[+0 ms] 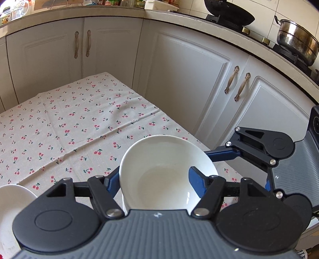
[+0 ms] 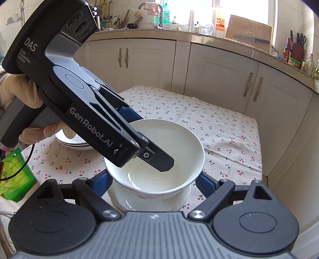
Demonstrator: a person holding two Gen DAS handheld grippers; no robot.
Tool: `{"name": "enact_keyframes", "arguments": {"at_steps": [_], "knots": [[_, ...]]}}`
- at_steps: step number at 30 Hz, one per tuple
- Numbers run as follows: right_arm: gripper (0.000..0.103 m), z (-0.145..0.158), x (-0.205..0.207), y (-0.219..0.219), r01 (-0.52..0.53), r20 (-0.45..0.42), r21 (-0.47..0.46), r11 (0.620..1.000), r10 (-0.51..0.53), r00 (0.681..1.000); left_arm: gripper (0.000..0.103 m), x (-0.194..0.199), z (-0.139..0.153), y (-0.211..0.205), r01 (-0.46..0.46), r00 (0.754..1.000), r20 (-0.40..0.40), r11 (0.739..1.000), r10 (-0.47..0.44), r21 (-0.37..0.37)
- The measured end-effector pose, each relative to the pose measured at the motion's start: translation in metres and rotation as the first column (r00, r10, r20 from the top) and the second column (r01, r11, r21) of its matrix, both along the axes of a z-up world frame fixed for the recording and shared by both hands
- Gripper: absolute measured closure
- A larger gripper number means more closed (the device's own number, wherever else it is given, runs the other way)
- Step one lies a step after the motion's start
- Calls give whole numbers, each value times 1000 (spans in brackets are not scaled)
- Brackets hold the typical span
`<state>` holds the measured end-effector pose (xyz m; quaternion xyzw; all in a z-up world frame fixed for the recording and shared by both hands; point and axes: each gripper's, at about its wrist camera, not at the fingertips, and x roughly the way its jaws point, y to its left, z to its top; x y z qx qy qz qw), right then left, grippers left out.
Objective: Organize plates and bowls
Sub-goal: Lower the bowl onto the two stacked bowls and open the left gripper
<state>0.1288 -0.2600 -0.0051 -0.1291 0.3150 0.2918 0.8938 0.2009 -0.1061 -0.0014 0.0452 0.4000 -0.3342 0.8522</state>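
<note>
A white bowl [image 1: 165,171] [image 2: 159,159] sits tilted on top of another white bowl [image 2: 151,201] on the cherry-print tablecloth [image 1: 79,123] [image 2: 219,127]. My left gripper [image 1: 153,179] [image 2: 147,139] is shut on the upper bowl's rim, one finger inside the bowl and one outside. My right gripper [image 2: 155,183] is open, its blue fingers on either side of the lower bowl; it also shows at the right in the left wrist view [image 1: 229,153]. A stack of white plates [image 2: 73,142] lies behind the left gripper, and a plate edge [image 1: 12,201] shows at lower left.
White kitchen cabinets [image 1: 179,79] [image 2: 219,75] stand close behind the table. A wok [image 1: 229,14] and a steel pot [image 1: 297,41] sit on the stove. A green bag [image 2: 14,175] lies left of the table. The table edge [image 2: 259,155] drops off at right.
</note>
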Motion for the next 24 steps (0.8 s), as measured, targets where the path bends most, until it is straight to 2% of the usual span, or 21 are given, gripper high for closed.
{"name": "enact_keyframes", "arguments": {"at_steps": [21,24], "knots": [[10,-13,-1,-1,0,-47,3,1000,0,999,34,0,-14,-1,7,1000,-29,1000,-7,-9],[10,-14,-1,-2,0,-52,8,1000,1,999,30,0,-15,-1,16,999,-34,1000,-16,-12]]}}
